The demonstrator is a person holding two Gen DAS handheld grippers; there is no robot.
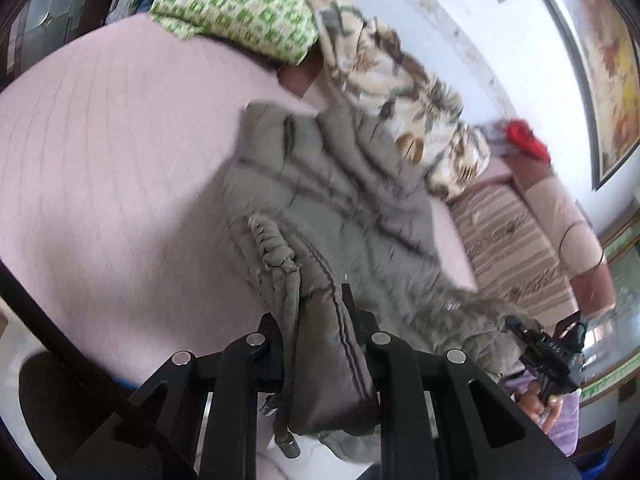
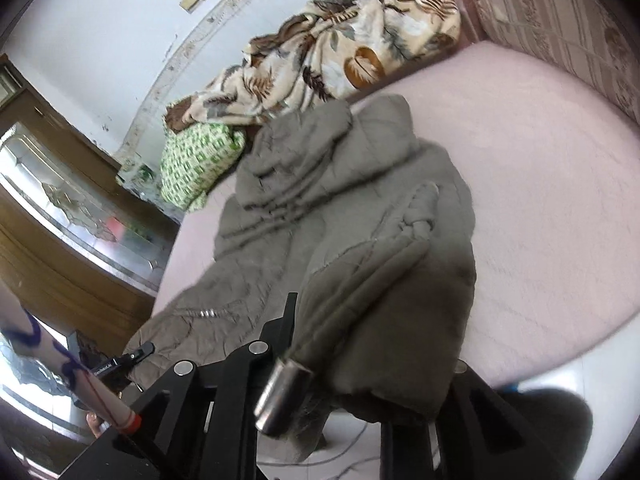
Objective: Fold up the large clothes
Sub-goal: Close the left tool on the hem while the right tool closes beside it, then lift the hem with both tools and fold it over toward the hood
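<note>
Grey padded jacket (image 1: 340,200) lies spread on the pink bed (image 1: 100,160), its far end toward the pillow-and-blanket edge, its near end lifted off the near edge of the bed by both grippers. Left gripper (image 1: 316,312) is clamped narrow on a thick bunch of the near hem by the drawstring (image 1: 276,248); the fabric fills the gap between its fingers. Right gripper (image 2: 360,320) is likewise pinched on the other near corner, with grey padding draped over and hiding one finger; a metal cord end (image 2: 280,392) dangles just in front. No earlier picture to compare, so motion not stated. Green patterned pillow (image 1: 236,8) and leaf-print blanket (image 1: 400,92) sit along the far edge, well apart from the grip points. Handling, judged: puffy, soft, fairly light but bulky; the shell looks slick, so thin pinches could slip. Quilting makes it springy, and folds may pop back open. Best holds are seams, hem and corners with several layers, as now. Loose cords and the zipper (image 2: 208,314) may snag.
</note>
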